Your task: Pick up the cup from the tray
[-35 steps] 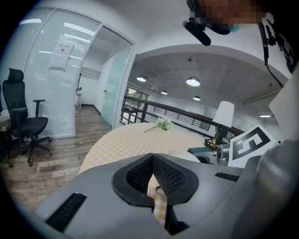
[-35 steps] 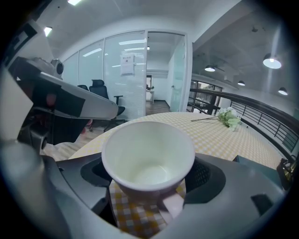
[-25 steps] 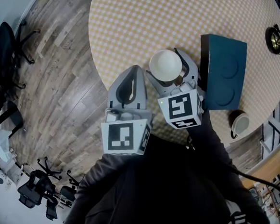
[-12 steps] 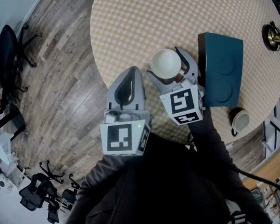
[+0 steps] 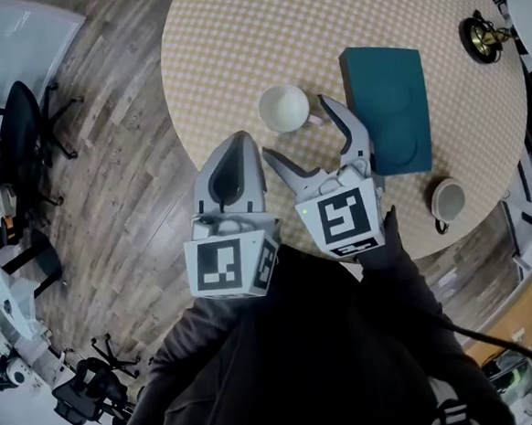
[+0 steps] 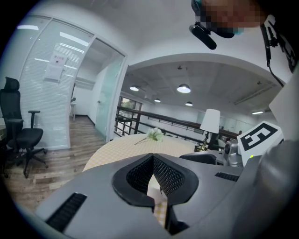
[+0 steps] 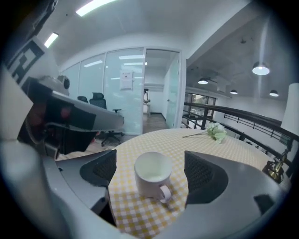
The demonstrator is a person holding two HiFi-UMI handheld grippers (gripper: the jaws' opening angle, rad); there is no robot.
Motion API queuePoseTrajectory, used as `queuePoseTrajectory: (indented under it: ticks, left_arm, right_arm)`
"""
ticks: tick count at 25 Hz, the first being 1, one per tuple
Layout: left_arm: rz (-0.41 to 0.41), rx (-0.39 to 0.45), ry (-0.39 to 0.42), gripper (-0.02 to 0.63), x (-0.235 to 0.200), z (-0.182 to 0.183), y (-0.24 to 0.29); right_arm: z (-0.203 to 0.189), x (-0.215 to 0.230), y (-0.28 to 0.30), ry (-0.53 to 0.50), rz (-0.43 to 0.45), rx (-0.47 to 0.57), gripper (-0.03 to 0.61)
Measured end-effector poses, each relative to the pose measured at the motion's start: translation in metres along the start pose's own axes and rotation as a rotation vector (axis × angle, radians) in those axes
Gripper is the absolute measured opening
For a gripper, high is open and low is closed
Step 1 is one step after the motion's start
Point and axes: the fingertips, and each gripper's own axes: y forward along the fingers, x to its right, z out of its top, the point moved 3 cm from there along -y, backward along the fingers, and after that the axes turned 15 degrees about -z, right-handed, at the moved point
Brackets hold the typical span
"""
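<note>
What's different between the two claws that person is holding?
The left gripper's jaws are shut together; the right gripper's stand wide apart. The left sits nearer the table's edge, holding nothing; the right faces the white cup, not touching it. Both carry a cube with a square marker.

Right tool (image 5: pixel 294 126) jaws stand wide apart. The cup (image 5: pixel 284 108) sits between their tips, with a gap on each side. The tray (image 5: pixel 386 108) lies just beside the right jaw, so room is tight there. The table (image 5: pixel 234 35) is bare beyond the cup. Left tool (image 5: pixel 239 141), jaws together, crowds the near left side. A second cup (image 5: pixel 449 199) stands well apart.
</note>
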Motion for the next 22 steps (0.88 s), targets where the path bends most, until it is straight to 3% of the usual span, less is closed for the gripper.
queuePoseTrajectory:
  ticks: [5,10,11,14,15,17,22]
  left_arm:
    - [-0.11,0.044,0.06,0.003,0.053,0.018,-0.001]
    - [-0.225,0.068,0.099,0.003,0.122,0.025,-0.007]
    - [-0.251,0.073,0.109,0.003,0.137,0.026,-0.007]
    - [-0.322,0.083,0.142,0.003,0.176,0.028,-0.009]
    - [-0.341,0.085,0.151,0.003,0.187,0.029,-0.012]
    - [-0.371,0.088,0.164,0.003,0.206,0.03,-0.017]
    - [-0.437,0.112,0.19,0.003,0.247,0.033,-0.02]
  right_arm:
    - [0.019,0.034,-0.061,0.176,-0.062,0.091,0.419]
    - [0.01,0.063,-0.134,0.262,-0.146,0.136,0.412]
    - [0.007,0.07,-0.148,0.286,-0.172,0.152,0.382]
    - [0.002,0.092,-0.192,0.348,-0.301,0.198,0.104]
    - [0.0,0.098,-0.205,0.36,-0.338,0.206,0.061]
    - [-0.003,0.105,-0.228,0.38,-0.384,0.223,0.026]
    - [-0.007,0.118,-0.271,0.416,-0.45,0.281,0.014]
